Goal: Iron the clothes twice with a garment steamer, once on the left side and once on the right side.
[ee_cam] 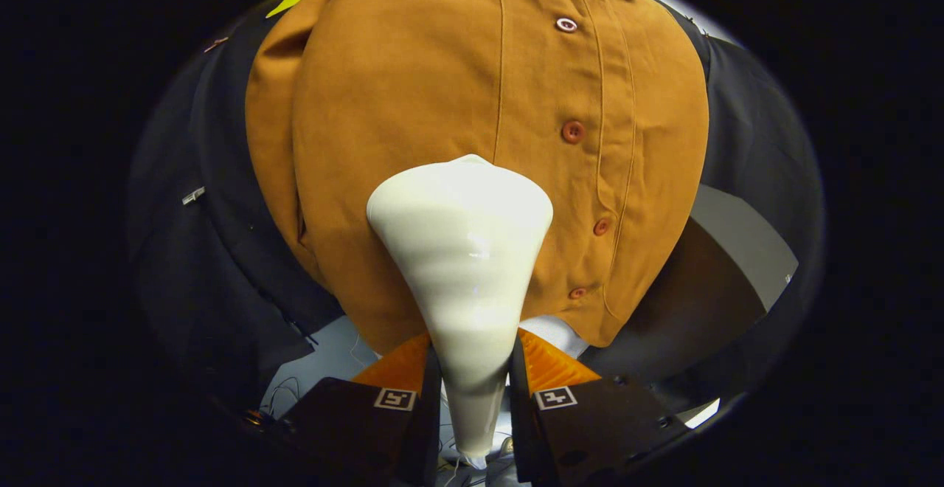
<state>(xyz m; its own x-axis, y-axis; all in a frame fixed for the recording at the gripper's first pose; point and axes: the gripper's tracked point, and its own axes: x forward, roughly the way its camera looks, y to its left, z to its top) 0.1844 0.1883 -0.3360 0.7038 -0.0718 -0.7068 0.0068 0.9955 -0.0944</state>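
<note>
A white garment steamer (pixel 464 251) stands up between my two fingers, its narrow handle pinched by both and its wide head reaching forward. My gripper (pixel 472 369) is shut on that handle. Just beyond the head hangs an orange-brown shirt (pixel 413 88) with a buttoned placket (pixel 573 131) running down its right half. The steamer head rests against, or very close to, the lower part of the shirt's left panel, left of the placket. I cannot tell whether it touches the cloth.
Dark cloth (pixel 199 199) hangs behind the shirt on both sides. A pale floor (pixel 737 236) shows past the shirt's lower right hem, and cables lie on the floor (pixel 324 354) below the hem near my fingers.
</note>
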